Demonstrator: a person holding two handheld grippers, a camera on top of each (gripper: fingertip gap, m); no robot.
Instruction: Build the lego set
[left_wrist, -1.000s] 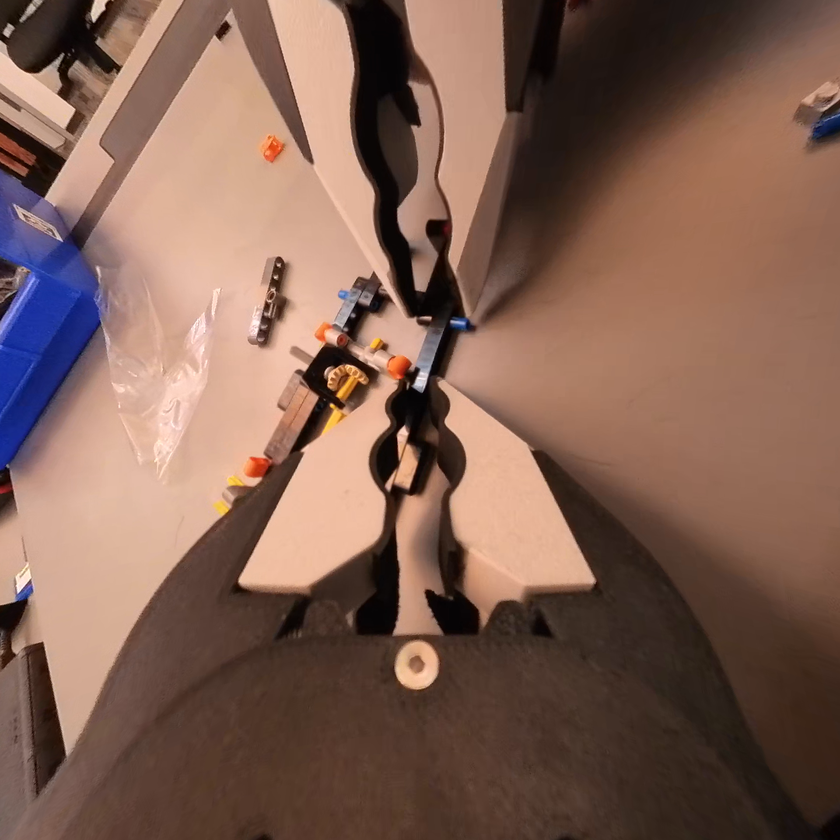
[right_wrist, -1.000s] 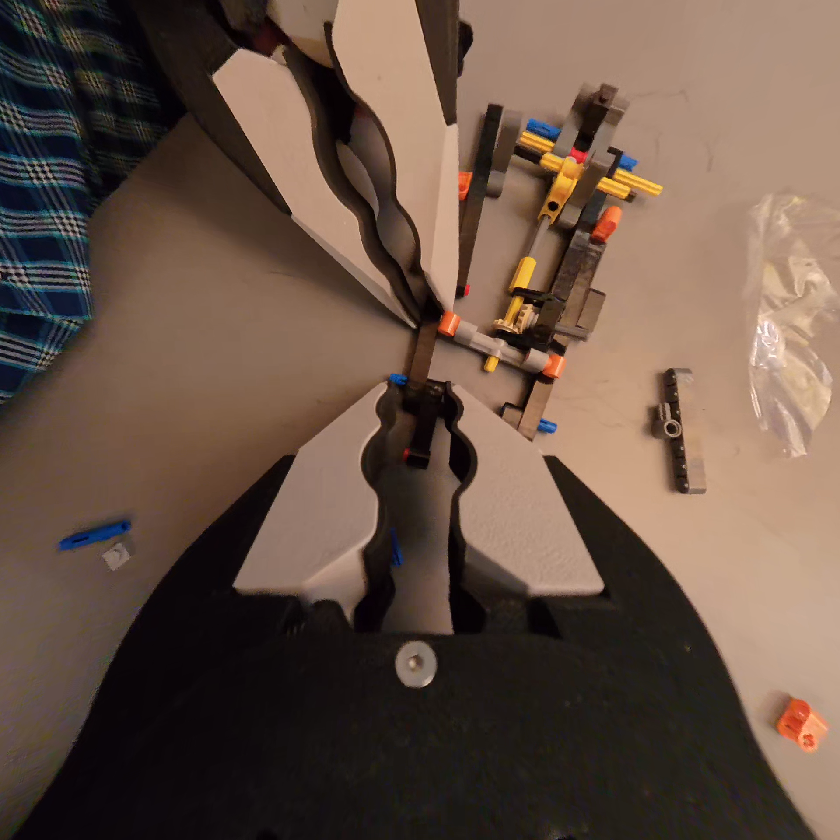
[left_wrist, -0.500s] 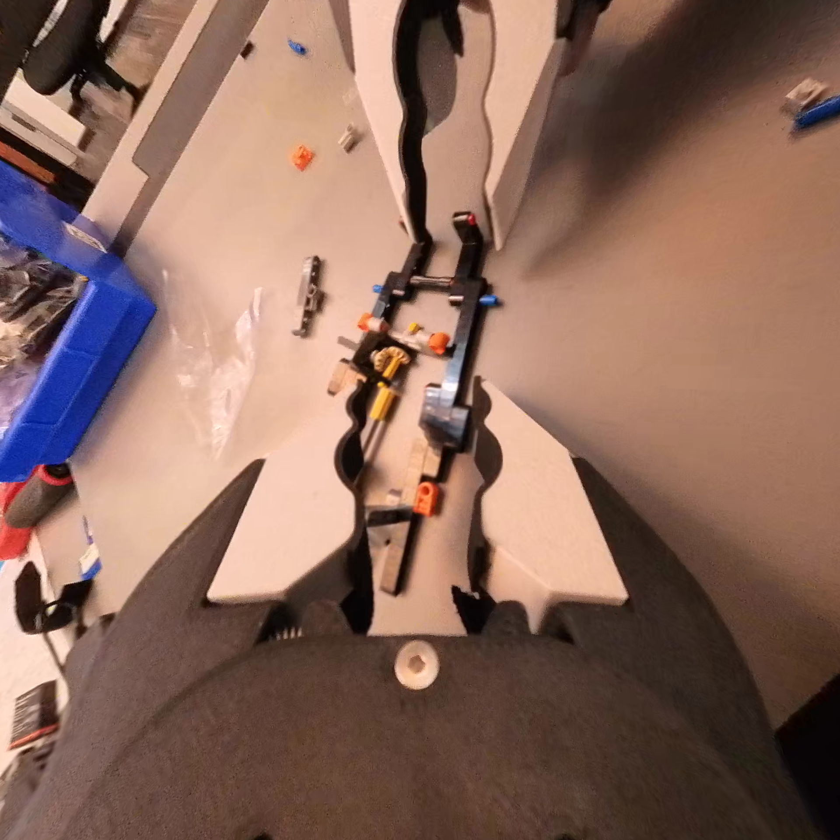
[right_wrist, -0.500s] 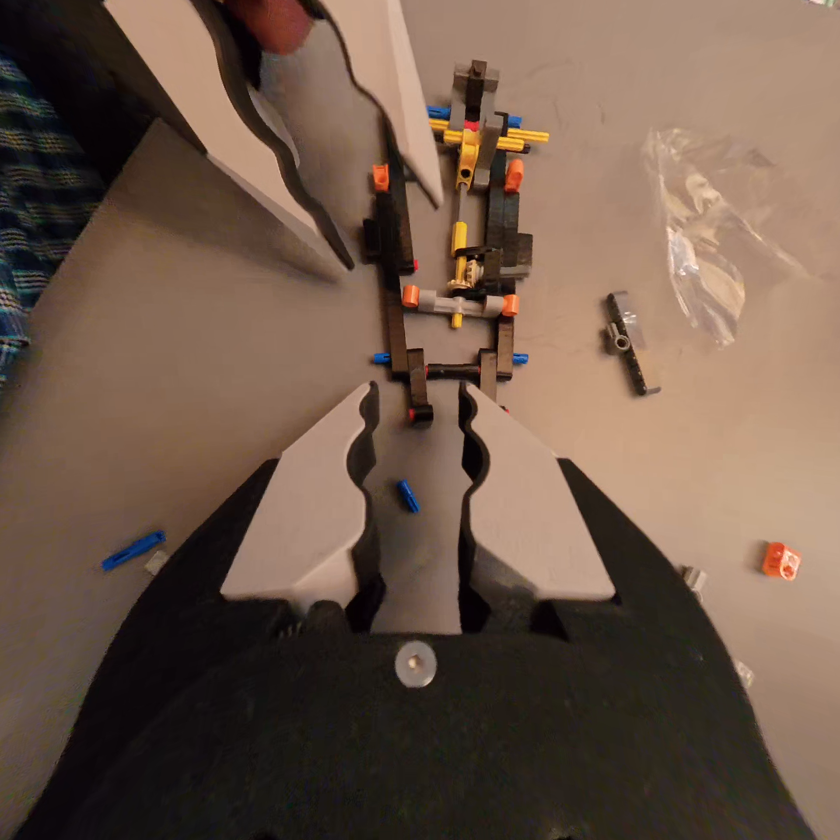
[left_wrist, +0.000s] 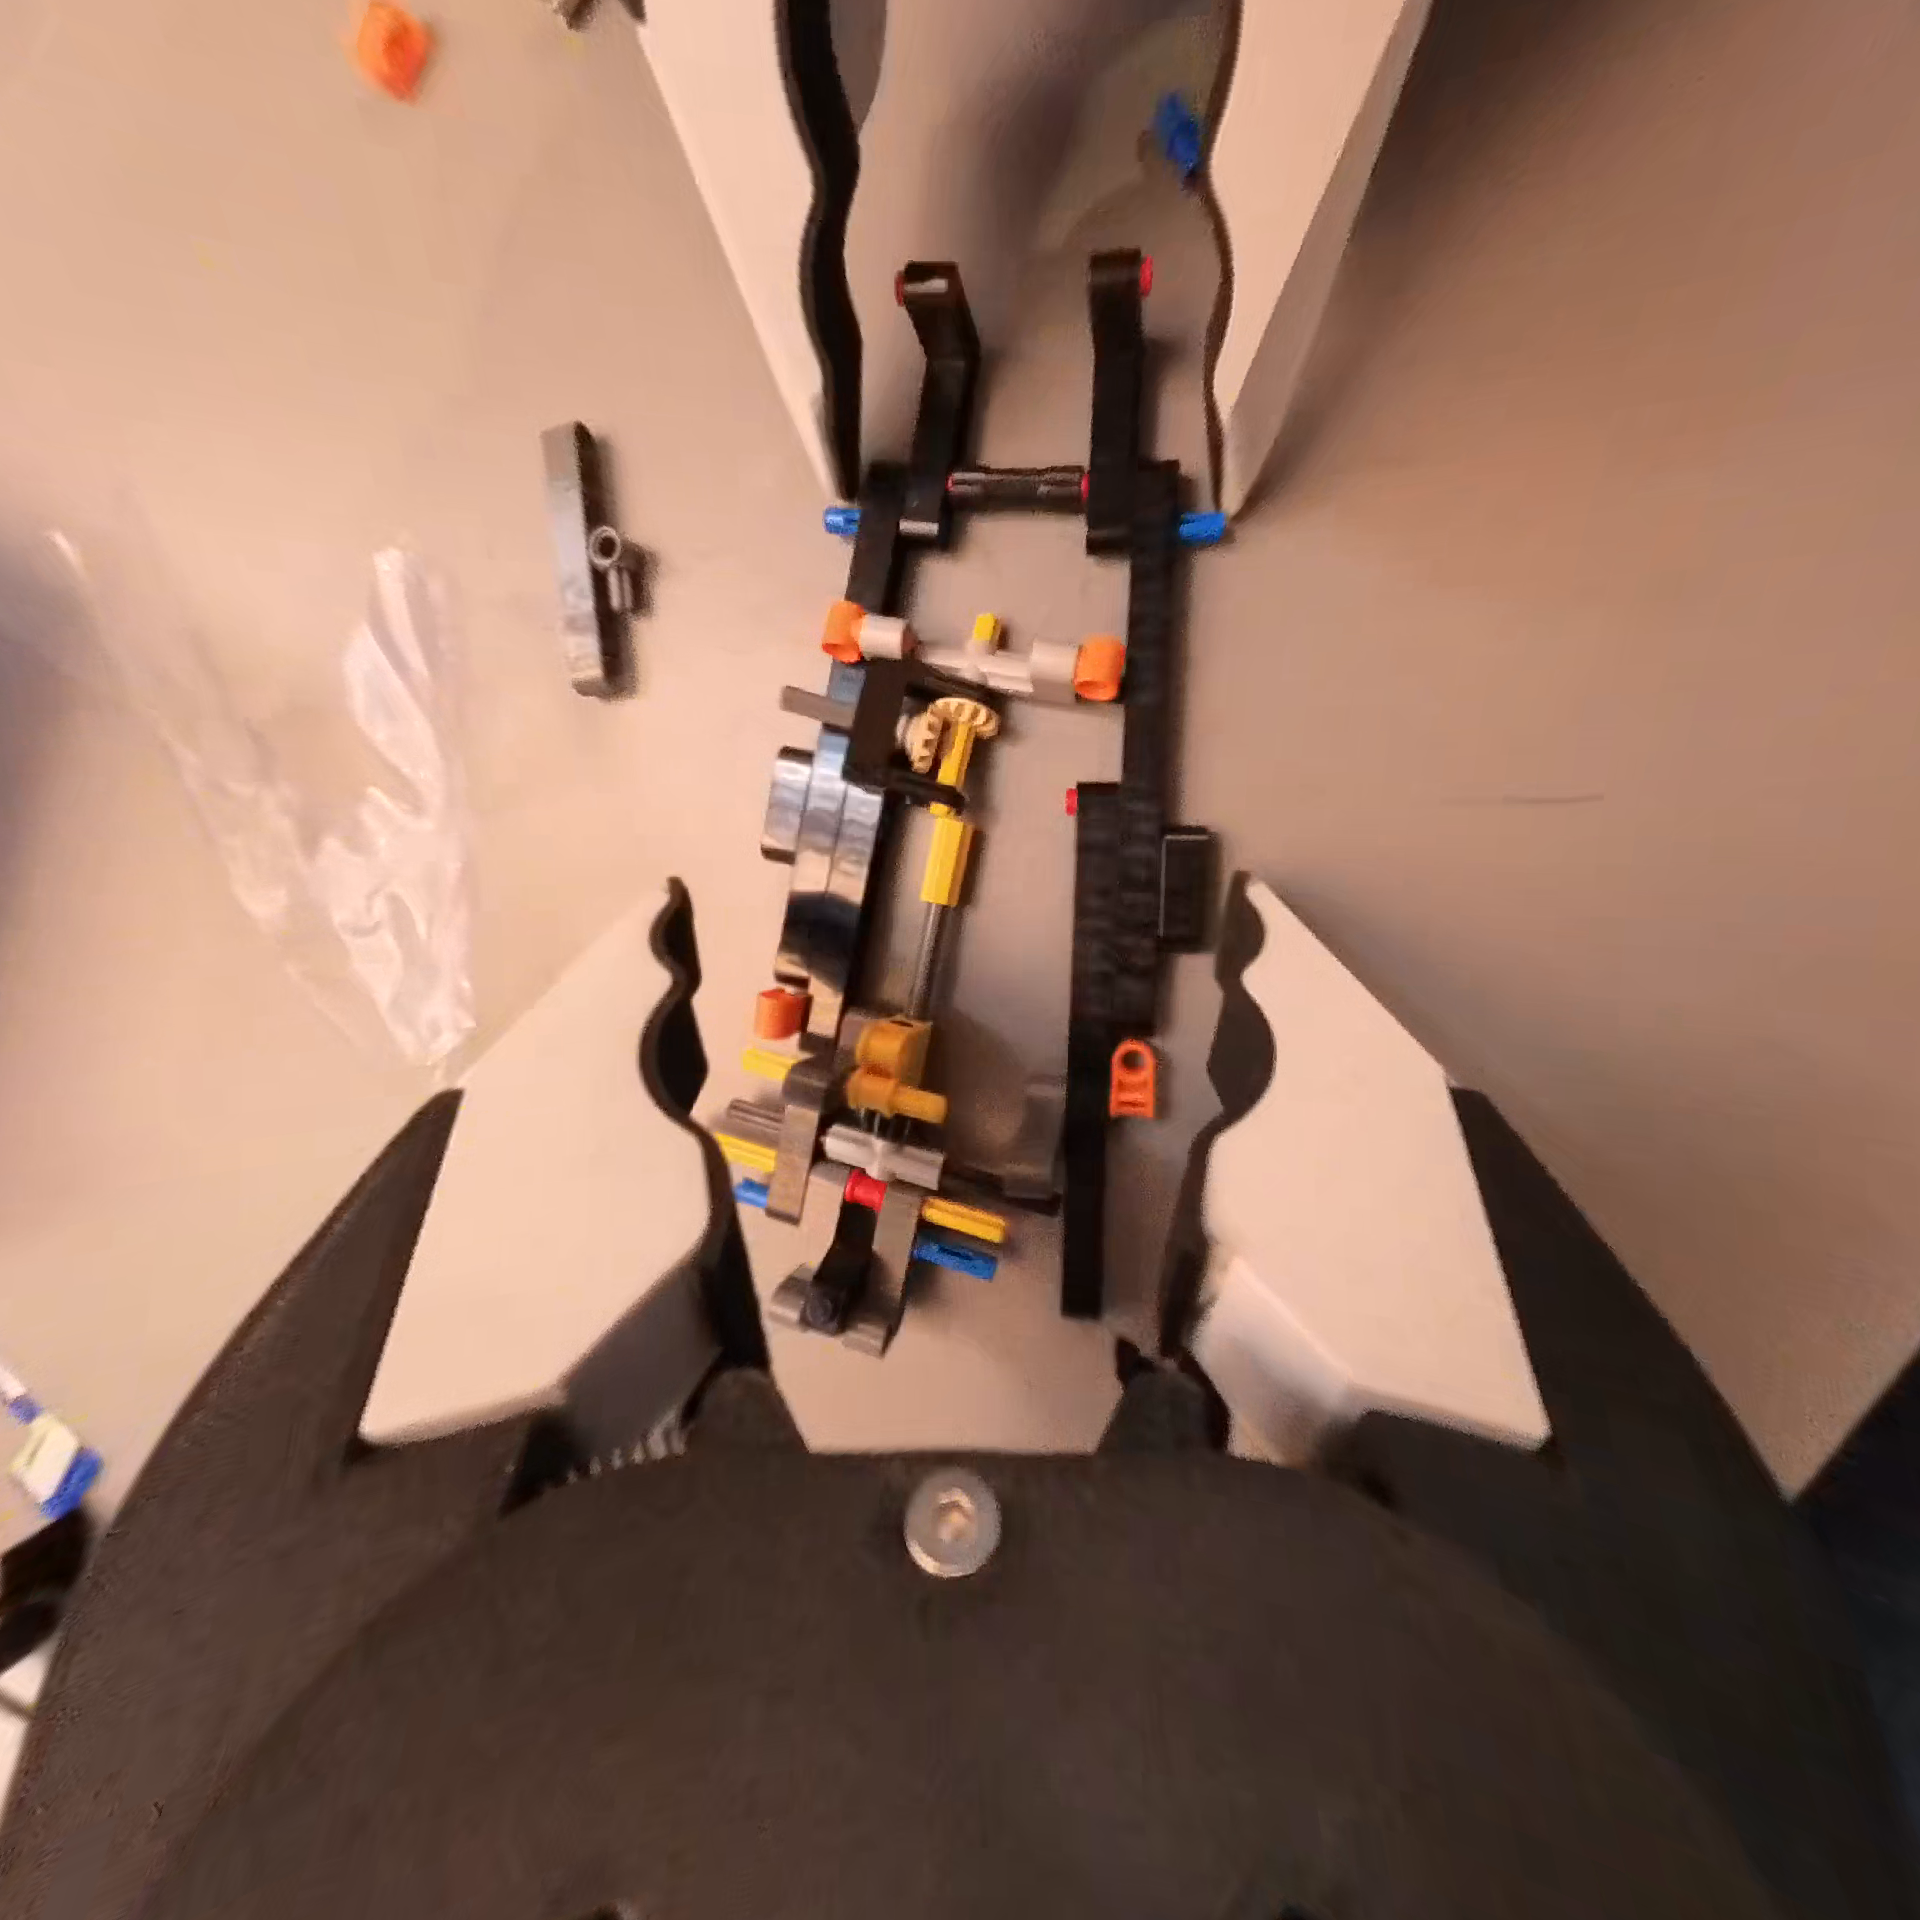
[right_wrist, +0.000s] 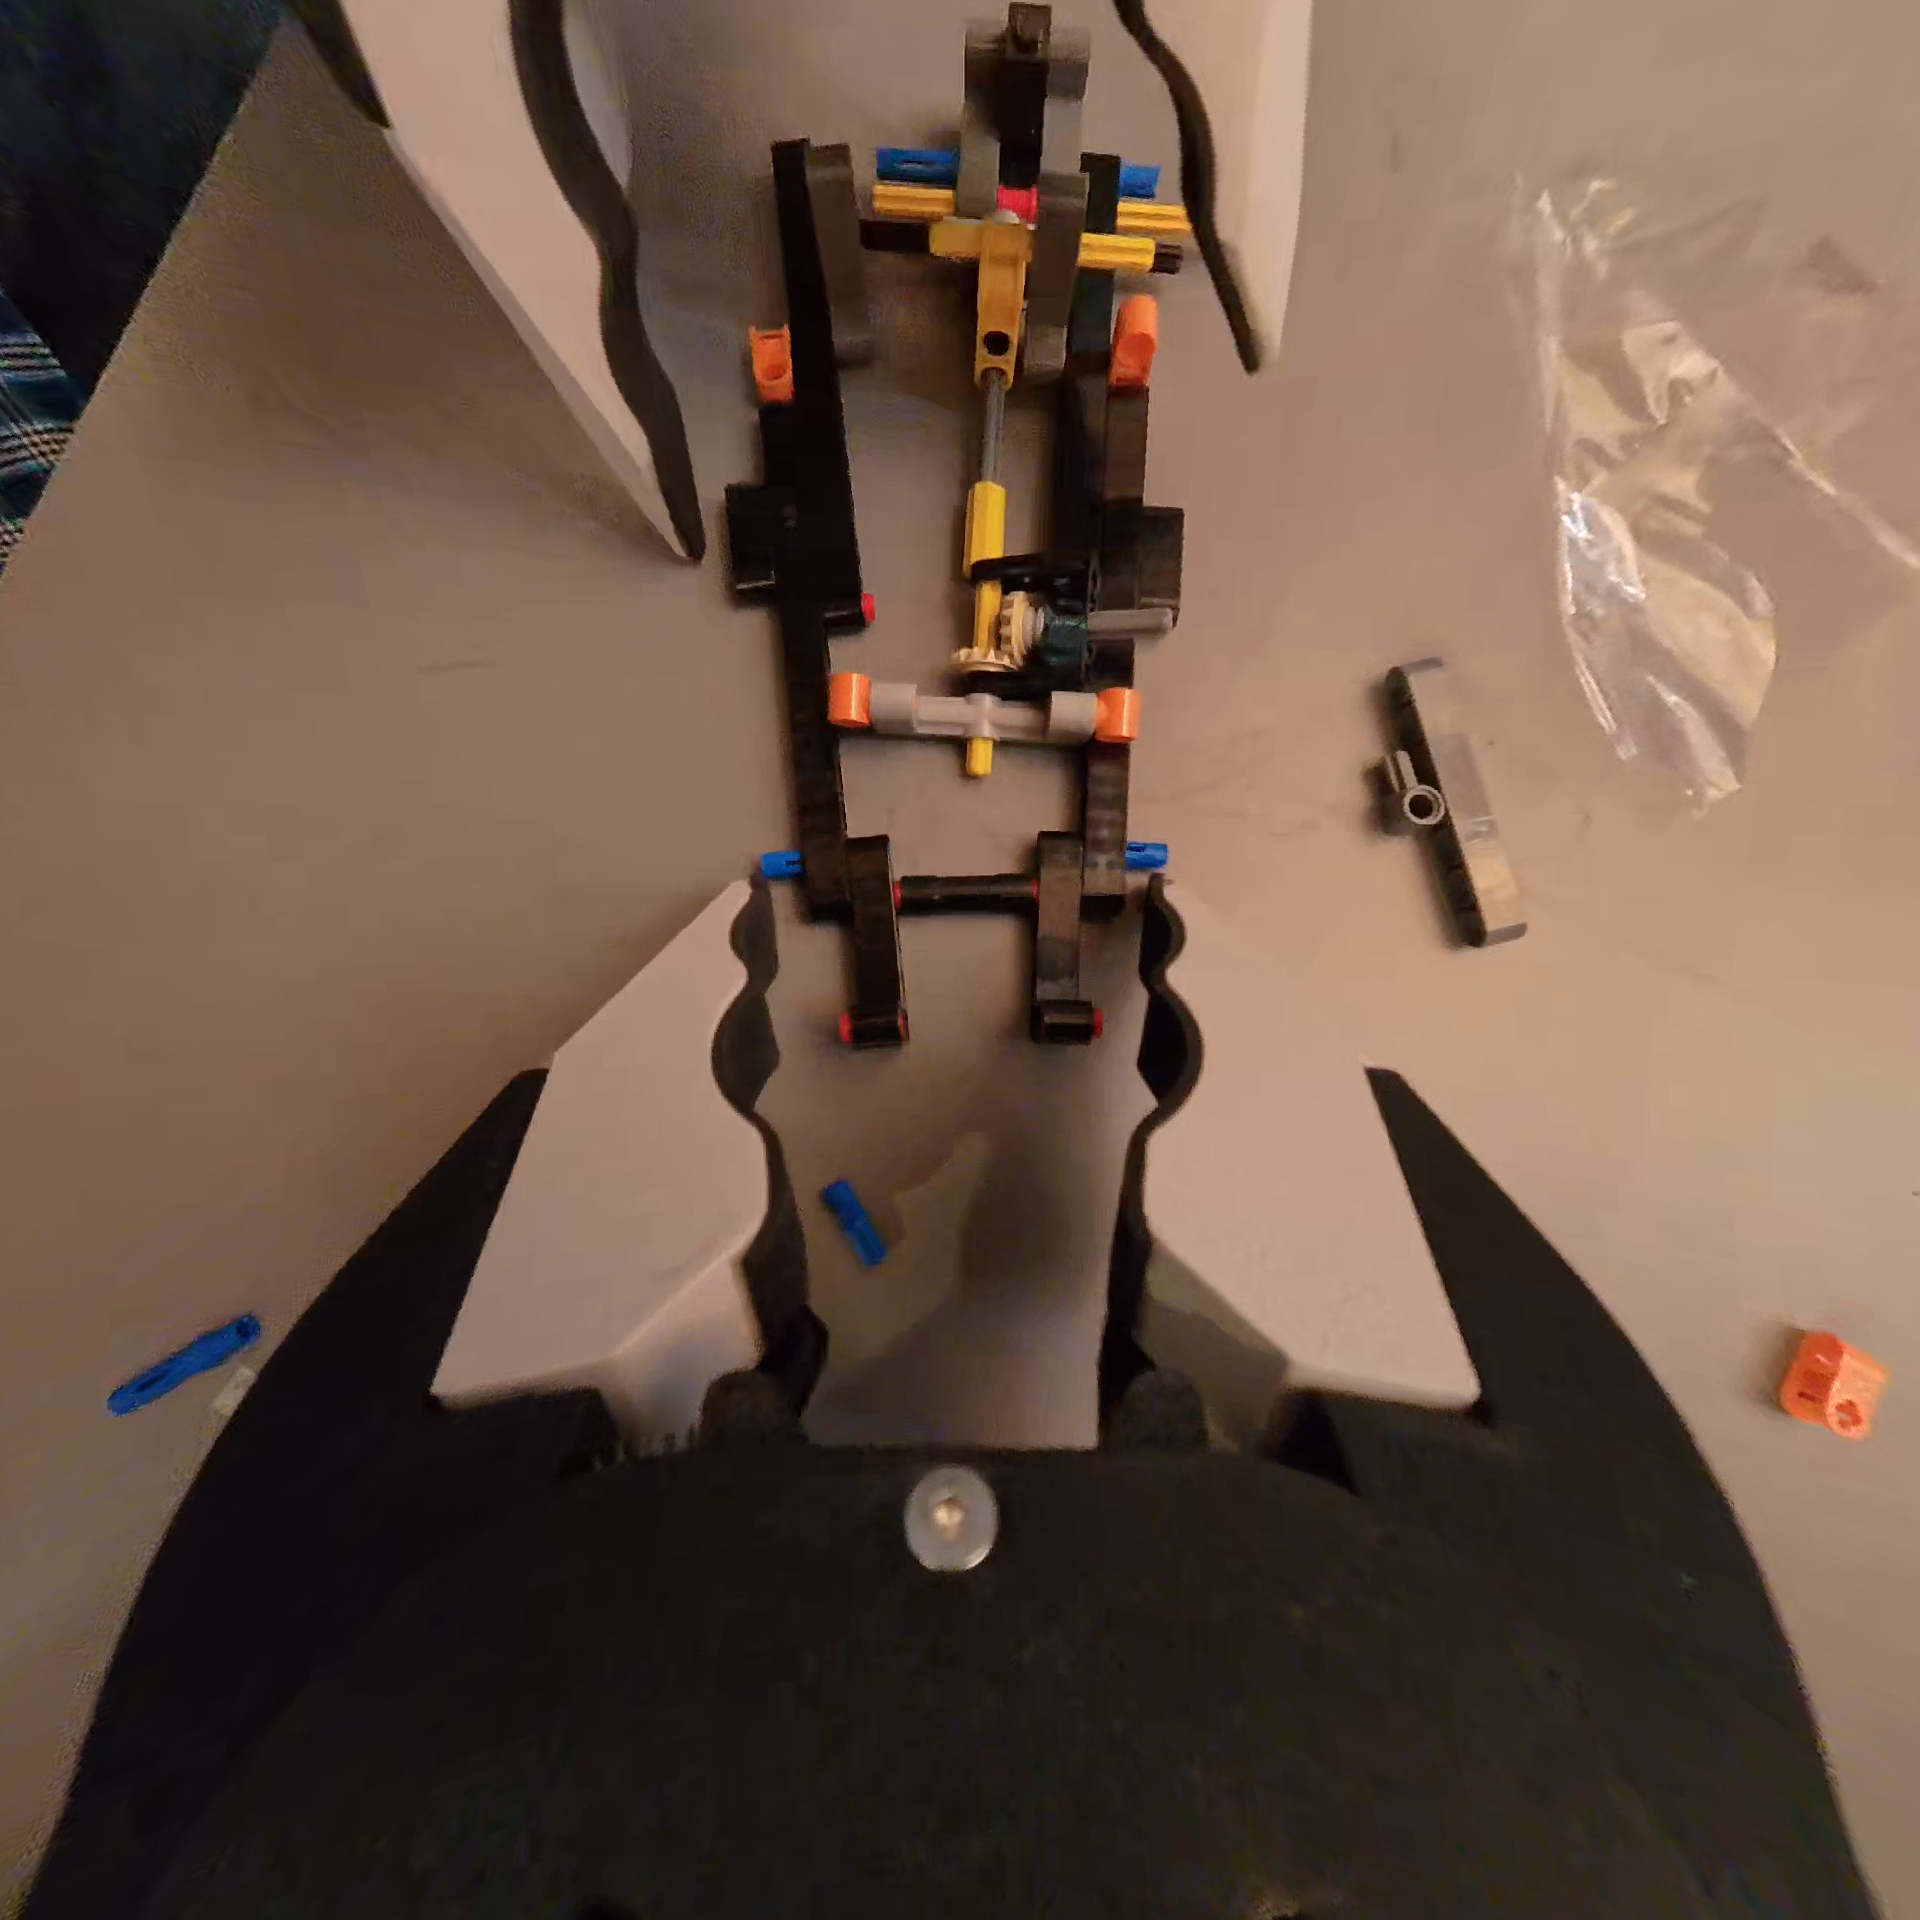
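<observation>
The lego chassis lies flat on the grey table: two black side beams, a grey cross axle with orange bushes, a yellow drive shaft and a tan gear. It also shows in the right wrist view. My left gripper is open and straddles one end of the chassis. My right gripper is open and straddles the opposite end, where two black arms stick out. Each gripper appears at the top of the other's view. Both are empty.
A loose black-and-grey beam and a clear plastic bag lie beside the chassis. A small blue pin lies between my right fingers. A blue tool and an orange connector lie farther out. About 7 cm separates my left fingertips from my right. About 6 cm separates my right fingertips from the small blue pin. Seen from the left wrist view as well.
Both grippers were shut on the chassis's black side beam, holding it up. They opened, the chassis came down flat on the table, and both jaws have spread wider around its ends.
</observation>
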